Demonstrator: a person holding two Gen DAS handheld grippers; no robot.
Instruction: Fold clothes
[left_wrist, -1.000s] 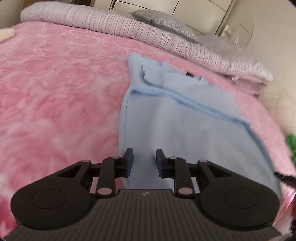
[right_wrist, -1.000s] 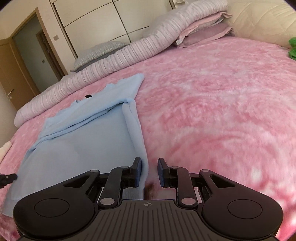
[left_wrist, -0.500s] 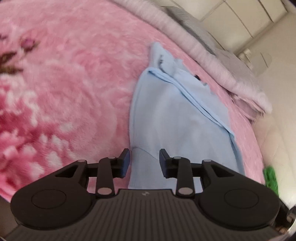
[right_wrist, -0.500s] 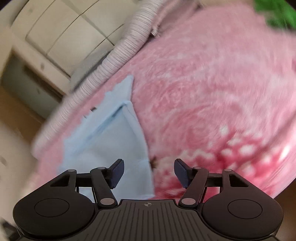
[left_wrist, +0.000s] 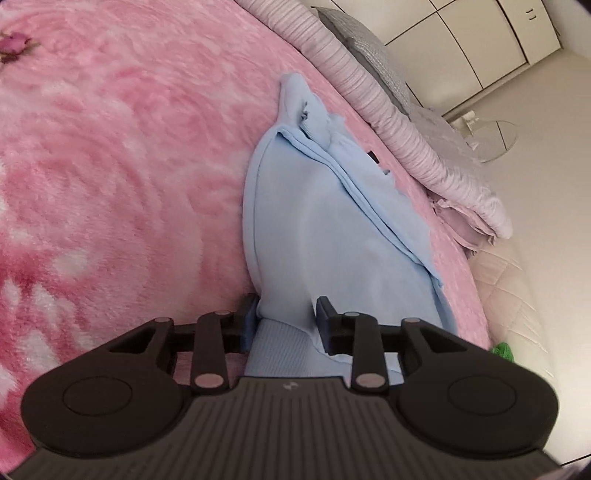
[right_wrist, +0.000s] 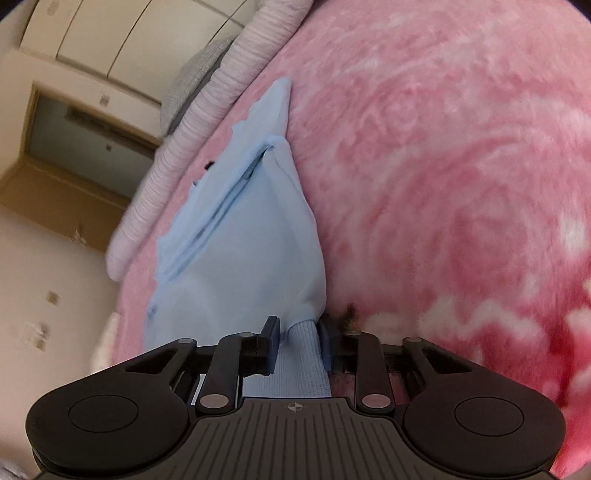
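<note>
Lying lengthwise on a pink plush bedspread (left_wrist: 110, 155), the light blue garment (left_wrist: 325, 236) has its sides folded inward and its ribbed hem nearest both cameras. No brand name or readable writing shows anywhere; the only marks are a small dark tag (left_wrist: 373, 157) near the garment's far end, too small to read, and a tiny emblem moulded on each gripper body.

The left gripper (left_wrist: 287, 318) has the hem's left corner between its jaws, which are closing; the cloth fills the gap and meets both pads. The right gripper (right_wrist: 298, 332) is likewise closing on the hem's right corner, the ribbed band bunched between its pads.

The bedspread is mottled pink and white with a swirling rose pattern, and a darker printed flower (left_wrist: 13, 42) sits near its edge in the left wrist view. Along the far side of the bed runs a rolled, striped lilac quilt (left_wrist: 399, 125), with a grey pillow (left_wrist: 373, 55) behind it. Beyond stand cream wardrobe doors (left_wrist: 480, 44). The left wrist view also takes in a cream quilted headboard (left_wrist: 517, 295) and a scrap of something green (left_wrist: 503, 350) at the bed's edge. The right wrist view shows a doorway with a brown wooden frame (right_wrist: 66, 199) and a pale wall.
</note>
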